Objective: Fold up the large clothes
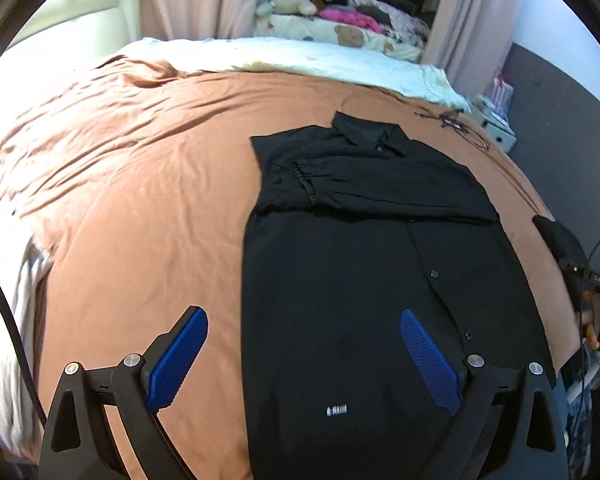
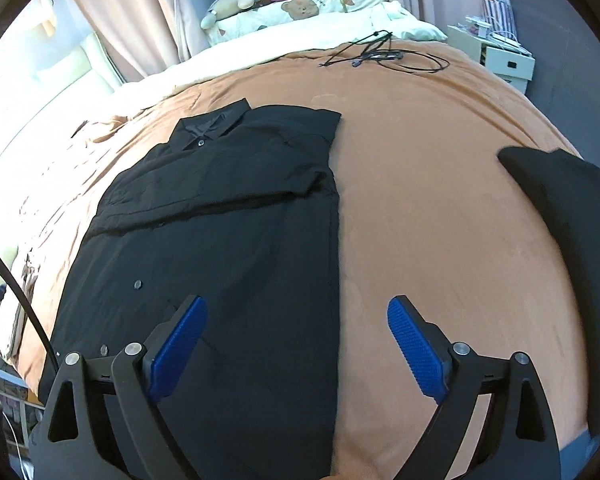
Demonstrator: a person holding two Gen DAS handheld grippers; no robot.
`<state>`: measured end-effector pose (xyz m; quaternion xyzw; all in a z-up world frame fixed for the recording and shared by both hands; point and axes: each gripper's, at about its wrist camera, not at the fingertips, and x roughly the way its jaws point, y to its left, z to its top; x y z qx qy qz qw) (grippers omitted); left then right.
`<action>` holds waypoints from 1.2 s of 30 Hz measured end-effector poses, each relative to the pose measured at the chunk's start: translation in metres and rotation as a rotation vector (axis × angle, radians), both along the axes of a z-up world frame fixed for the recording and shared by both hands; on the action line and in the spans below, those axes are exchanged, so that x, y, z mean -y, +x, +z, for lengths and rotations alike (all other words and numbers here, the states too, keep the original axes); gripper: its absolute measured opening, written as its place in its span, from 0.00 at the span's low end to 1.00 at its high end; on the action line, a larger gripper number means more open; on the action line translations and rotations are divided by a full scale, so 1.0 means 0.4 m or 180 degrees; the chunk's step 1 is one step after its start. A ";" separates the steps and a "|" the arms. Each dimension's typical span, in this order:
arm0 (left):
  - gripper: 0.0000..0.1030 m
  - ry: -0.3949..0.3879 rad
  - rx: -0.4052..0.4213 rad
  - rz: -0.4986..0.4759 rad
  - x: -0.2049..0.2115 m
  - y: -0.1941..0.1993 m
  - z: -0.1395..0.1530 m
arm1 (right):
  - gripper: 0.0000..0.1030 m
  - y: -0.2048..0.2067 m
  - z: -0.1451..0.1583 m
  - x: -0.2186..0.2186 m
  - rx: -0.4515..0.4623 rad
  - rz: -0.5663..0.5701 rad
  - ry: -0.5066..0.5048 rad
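A black button-up shirt (image 1: 360,272) lies flat on the brown bedspread (image 1: 140,184), collar at the far end, both sleeves folded across the chest. It also shows in the right wrist view (image 2: 228,248). My left gripper (image 1: 304,354) is open and empty, hovering over the shirt's near left edge. My right gripper (image 2: 296,344) is open and empty above the shirt's near right edge, its left finger over the cloth and its right finger over bare bedspread (image 2: 440,200).
A tangle of black cable (image 2: 380,54) lies on the far part of the bed. A white quilt (image 1: 300,60) and plush toys (image 2: 236,4) are beyond. White storage boxes (image 2: 500,58) stand at the right. Another black cloth (image 2: 572,216) lies at the bed's right edge.
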<state>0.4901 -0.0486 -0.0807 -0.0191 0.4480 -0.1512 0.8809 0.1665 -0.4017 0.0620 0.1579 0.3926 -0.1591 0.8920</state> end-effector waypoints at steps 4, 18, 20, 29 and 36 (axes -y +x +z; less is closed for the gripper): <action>0.95 -0.0114 0.0179 0.0124 -0.033 -0.083 0.018 | 0.89 -0.072 0.028 -0.023 0.0146 -0.0064 -0.0131; 0.95 -0.0126 0.0346 0.0254 -0.090 -0.302 -0.009 | 0.89 -0.327 -0.021 -0.164 0.0424 -0.0033 -0.0374; 0.95 -0.0179 0.0313 0.0275 -0.094 -0.327 -0.027 | 0.89 -0.356 -0.034 -0.186 0.0376 -0.0047 -0.0383; 1.00 -0.0221 0.0243 0.0172 -0.092 -0.409 -0.108 | 1.00 -0.429 -0.057 -0.233 0.0419 -0.0252 -0.0214; 1.00 -0.0409 0.0024 0.0260 -0.123 -0.386 -0.168 | 1.00 -0.422 -0.117 -0.189 0.0429 -0.0237 0.0171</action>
